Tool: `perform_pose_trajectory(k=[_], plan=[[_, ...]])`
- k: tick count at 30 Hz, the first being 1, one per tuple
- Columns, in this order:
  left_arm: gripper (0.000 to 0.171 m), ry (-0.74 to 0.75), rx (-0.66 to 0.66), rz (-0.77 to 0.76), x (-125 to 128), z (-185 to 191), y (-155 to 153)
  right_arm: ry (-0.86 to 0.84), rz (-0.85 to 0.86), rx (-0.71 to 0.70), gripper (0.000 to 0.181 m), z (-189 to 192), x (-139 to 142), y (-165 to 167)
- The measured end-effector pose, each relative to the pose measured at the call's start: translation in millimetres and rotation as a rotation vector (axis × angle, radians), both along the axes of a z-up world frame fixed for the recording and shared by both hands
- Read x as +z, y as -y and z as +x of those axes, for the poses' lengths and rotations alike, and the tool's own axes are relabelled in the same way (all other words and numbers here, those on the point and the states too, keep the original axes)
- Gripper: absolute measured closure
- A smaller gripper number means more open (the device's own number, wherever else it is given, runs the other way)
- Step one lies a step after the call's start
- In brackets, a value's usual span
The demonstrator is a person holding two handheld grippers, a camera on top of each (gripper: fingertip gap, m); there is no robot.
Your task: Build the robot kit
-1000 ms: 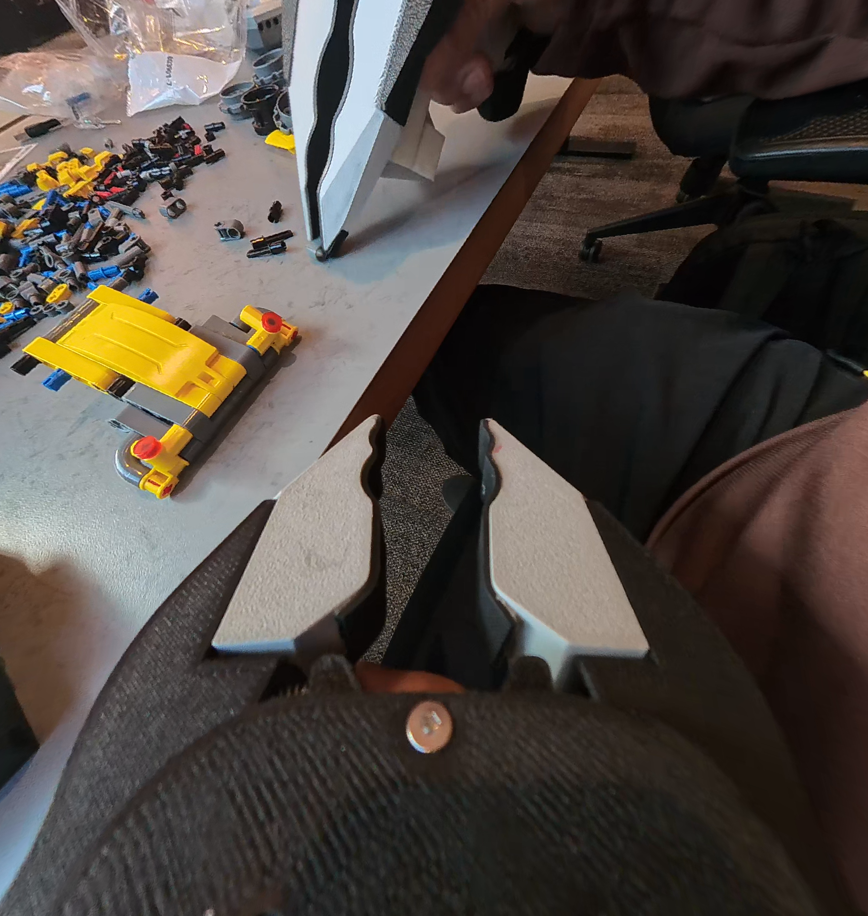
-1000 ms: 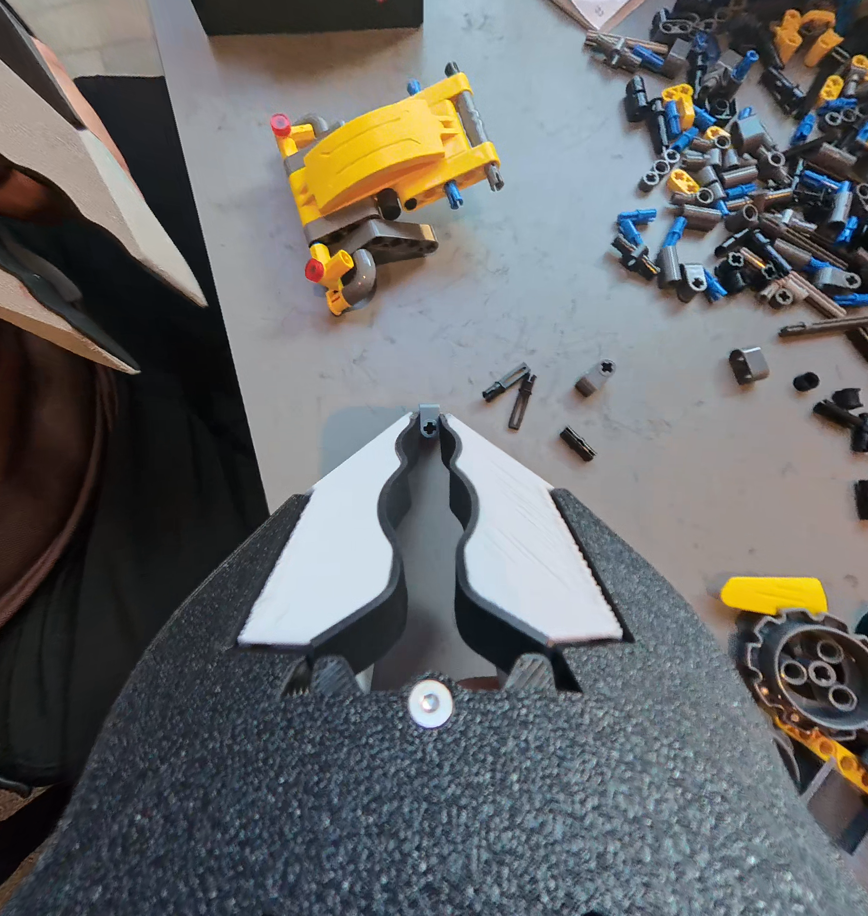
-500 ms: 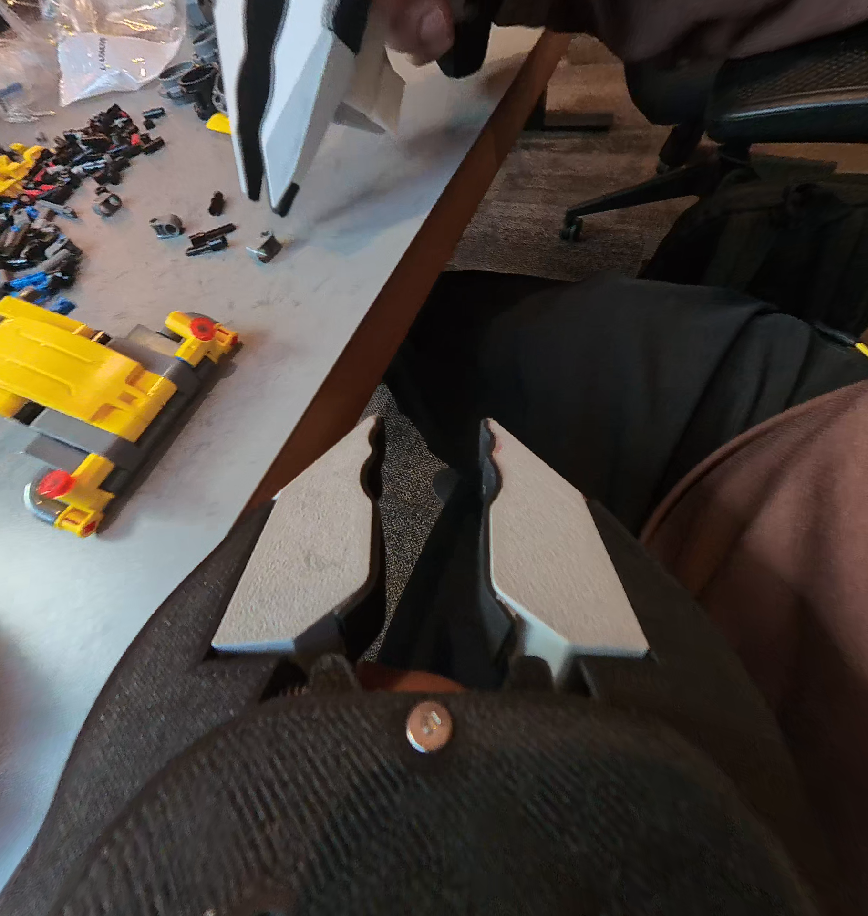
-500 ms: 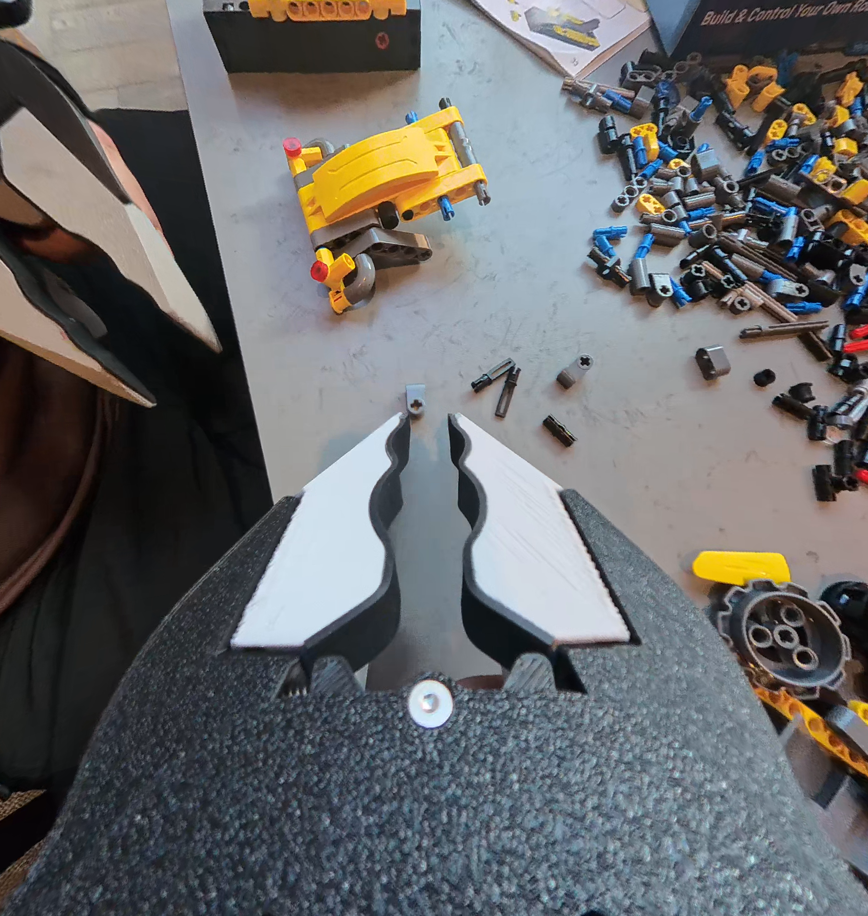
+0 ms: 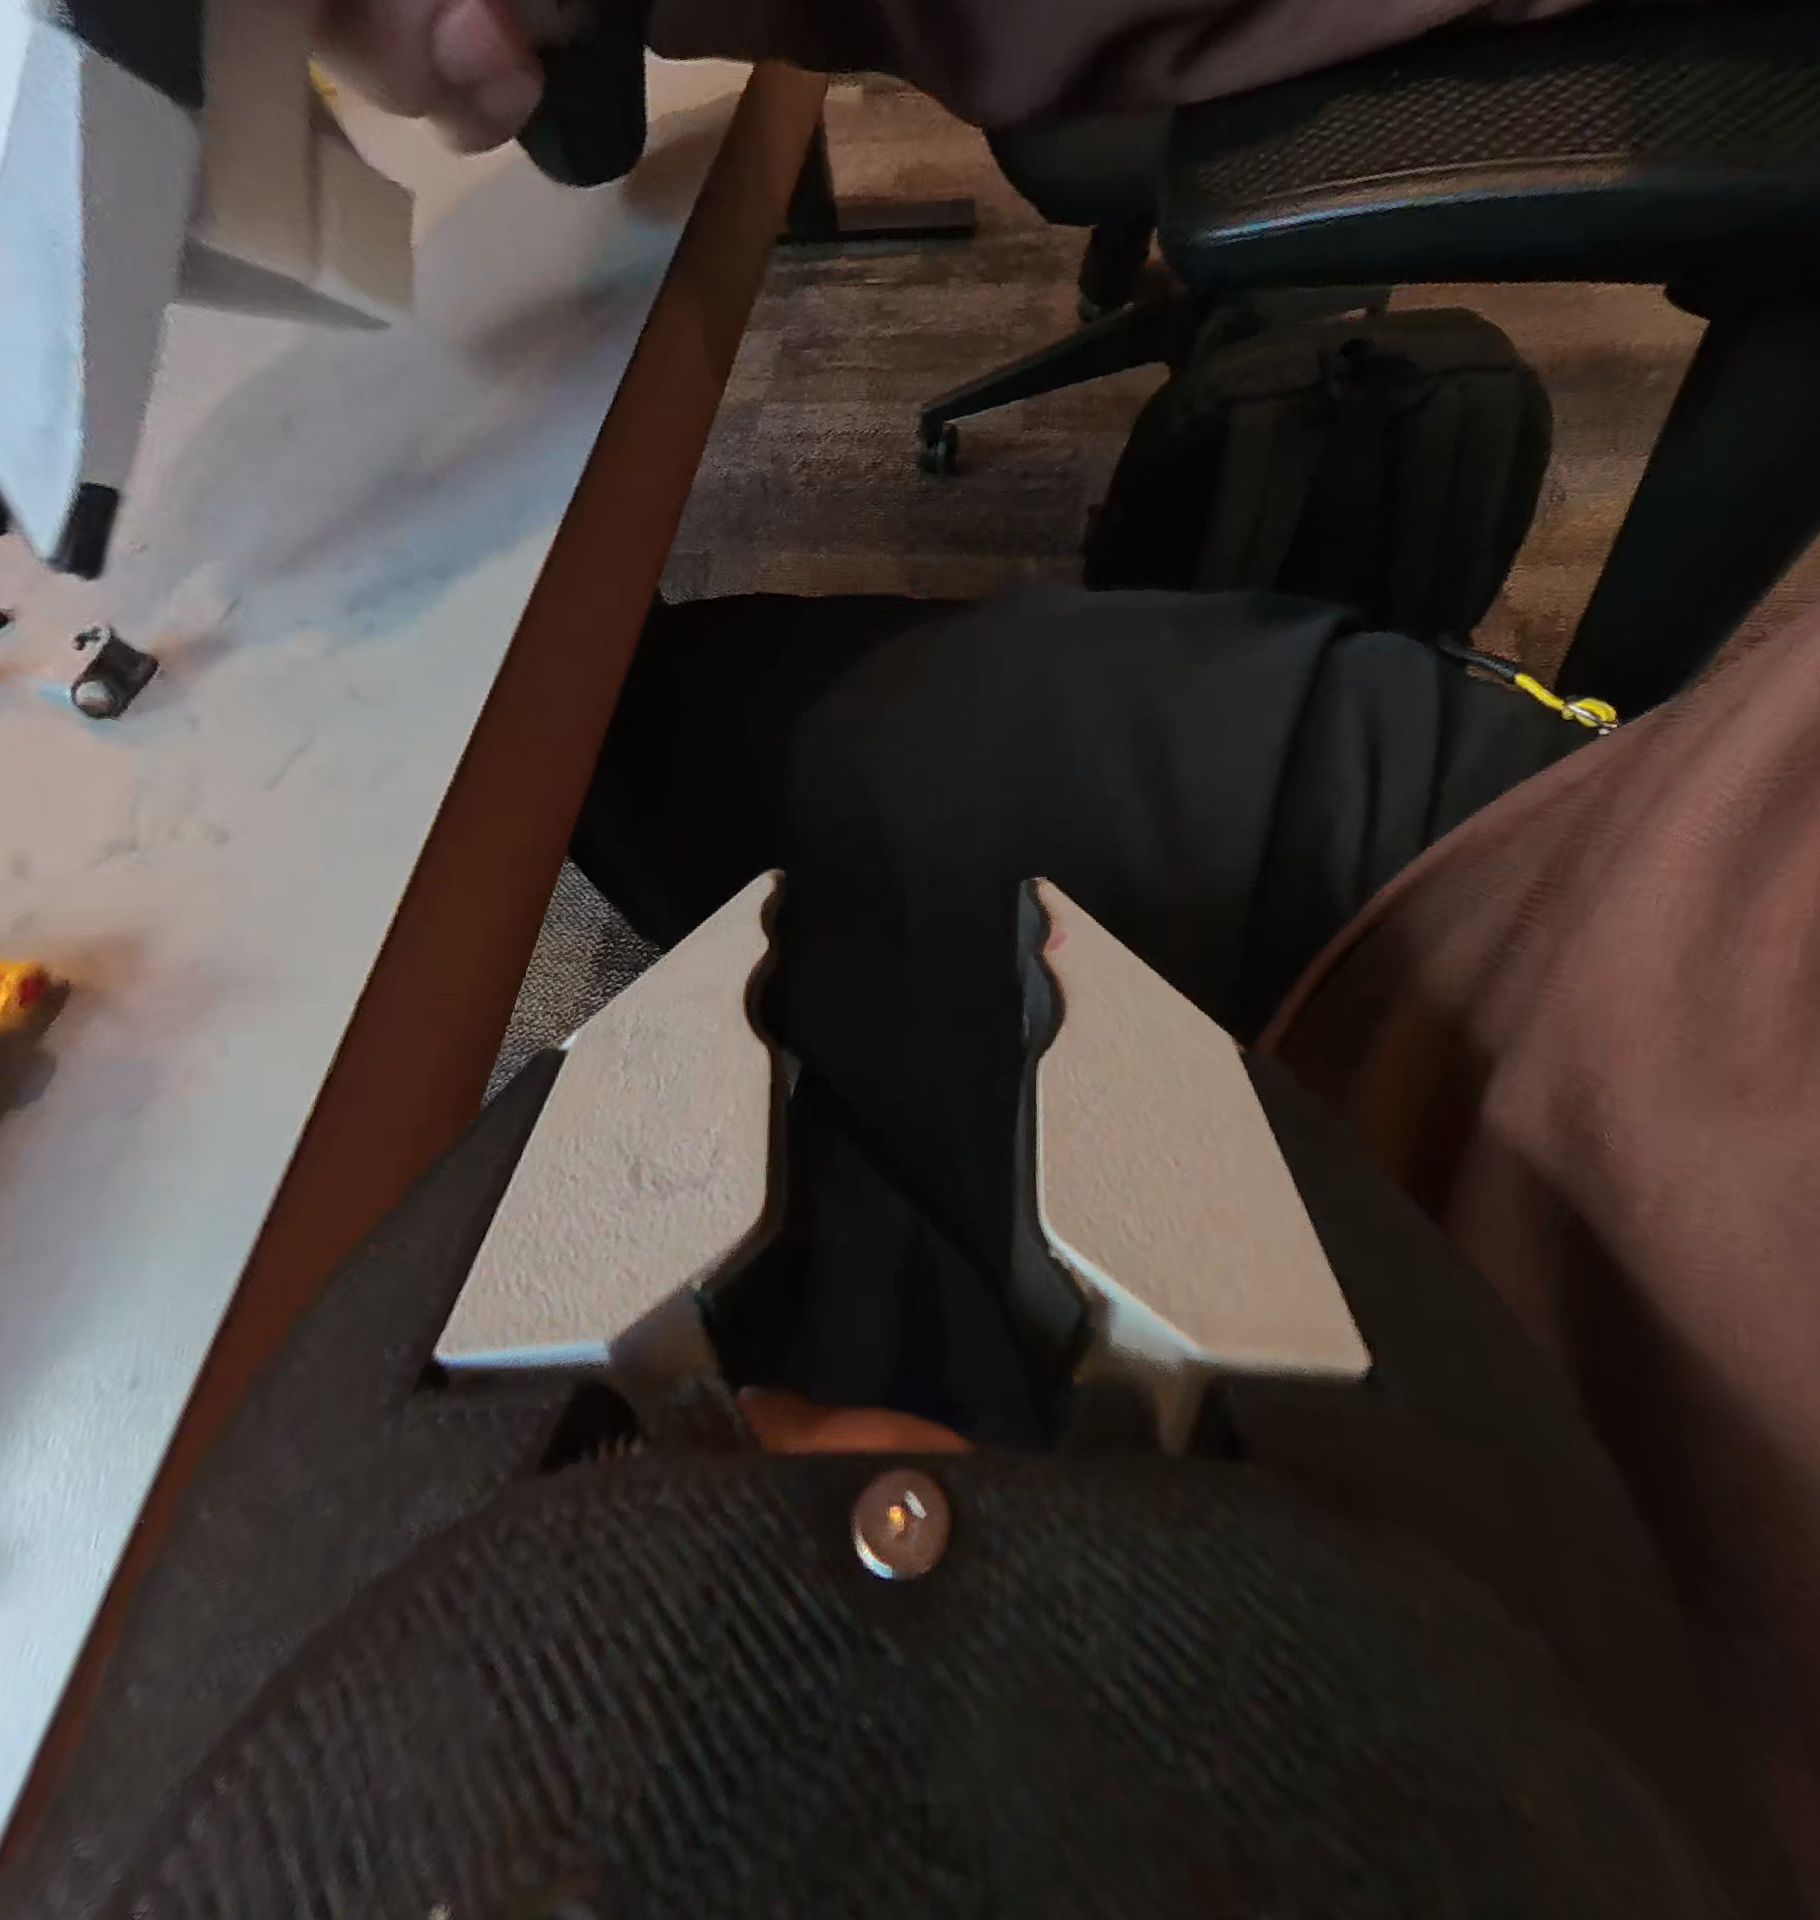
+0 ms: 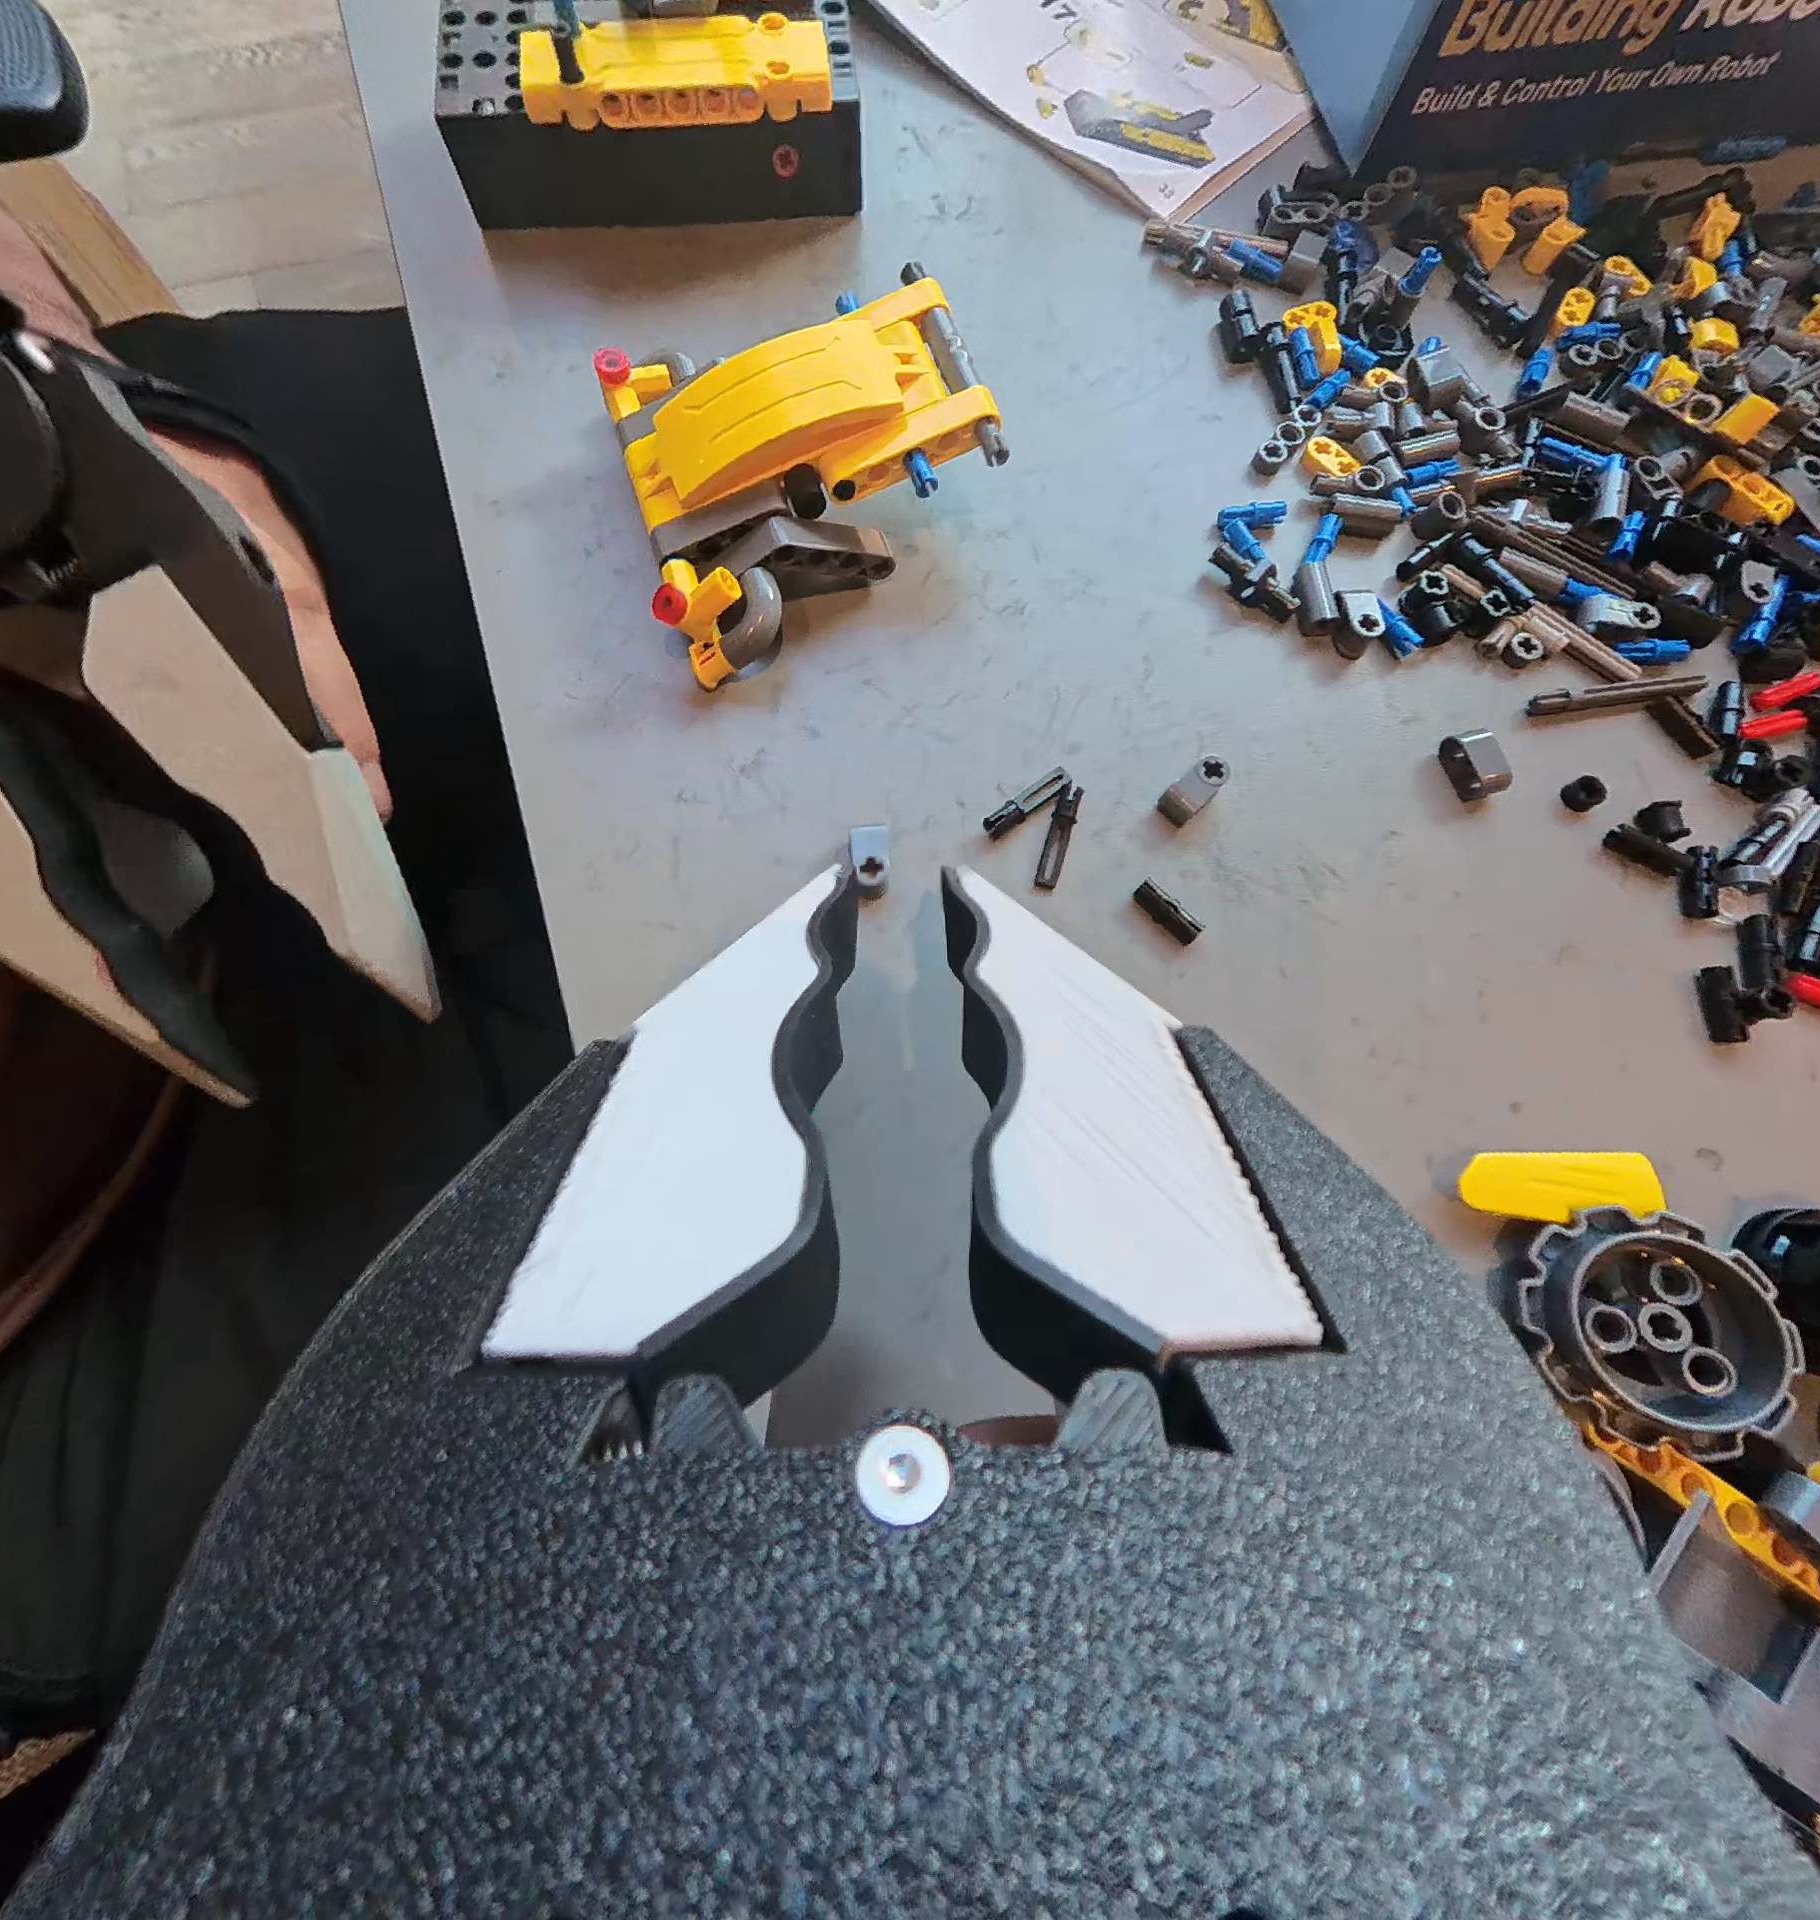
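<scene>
My right gripper (image 6: 898, 883) is open and empty, low over the grey table (image 6: 989, 644). A small grey connector (image 6: 870, 860) lies on the table just past its left fingertip, apart from the pads. A yellow and grey brick assembly (image 6: 792, 457) lies farther ahead. My left gripper (image 5: 906, 894) is open and empty, off the table's brown edge (image 5: 615, 582), over a person's dark trousers. It also shows in the right wrist view (image 6: 329, 1044) at the left. The right gripper (image 5: 33, 530) shows blurred at the top left of the left wrist view, above the connector (image 5: 111, 670).
A big pile of loose black, blue, grey and yellow parts (image 6: 1560, 468) fills the right. Black pins (image 6: 1036, 816) and a grey connector (image 6: 1192, 790) lie near my right fingertips. A black box with a yellow beam (image 6: 646, 135), a booklet (image 6: 1103, 94), a toothed wheel (image 6: 1659, 1325). An office chair (image 5: 1405, 208) stands off the table. From the right gripper's tips to the grey connector (image 6: 1192, 790) is close to 6 centimeters.
My right gripper opened, let go of the small grey connector on the table and drew back a little. My left gripper swung away from the table, toward the lap.
</scene>
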State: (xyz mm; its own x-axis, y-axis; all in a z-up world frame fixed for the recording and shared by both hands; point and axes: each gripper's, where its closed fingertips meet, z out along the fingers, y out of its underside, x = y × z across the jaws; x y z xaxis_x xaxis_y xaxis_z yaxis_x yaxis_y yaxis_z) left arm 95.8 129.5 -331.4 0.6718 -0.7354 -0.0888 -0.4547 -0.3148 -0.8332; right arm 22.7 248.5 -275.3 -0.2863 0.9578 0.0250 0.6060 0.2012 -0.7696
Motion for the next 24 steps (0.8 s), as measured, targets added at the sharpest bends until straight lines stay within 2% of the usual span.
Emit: perform_pose_trajectory(k=[4, 9, 18, 24], plan=[[0.131, 0.014, -0.038, -0.045, -5.2, 6.1, 3.6, -0.021, -0.016, -0.041, 0.168, -7.1, 0.7, -4.9], [0.132, -0.021, -0.084, -0.030, -7.1, -1.3, 16.4, 0.000, -0.022, -0.045, 0.170, -12.0, -6.2, -9.0], [0.133, 0.009, -0.056, -0.037, -4.8, -17.3, 11.9, 0.008, -0.063, -0.052, 0.174, -24.9, -7.0, -15.4], [0.134, -0.026, -0.010, -0.069, -15.8, -24.1, 5.2, -0.003, -0.069, -0.059, 0.176, -27.1, -5.4, -17.3]])
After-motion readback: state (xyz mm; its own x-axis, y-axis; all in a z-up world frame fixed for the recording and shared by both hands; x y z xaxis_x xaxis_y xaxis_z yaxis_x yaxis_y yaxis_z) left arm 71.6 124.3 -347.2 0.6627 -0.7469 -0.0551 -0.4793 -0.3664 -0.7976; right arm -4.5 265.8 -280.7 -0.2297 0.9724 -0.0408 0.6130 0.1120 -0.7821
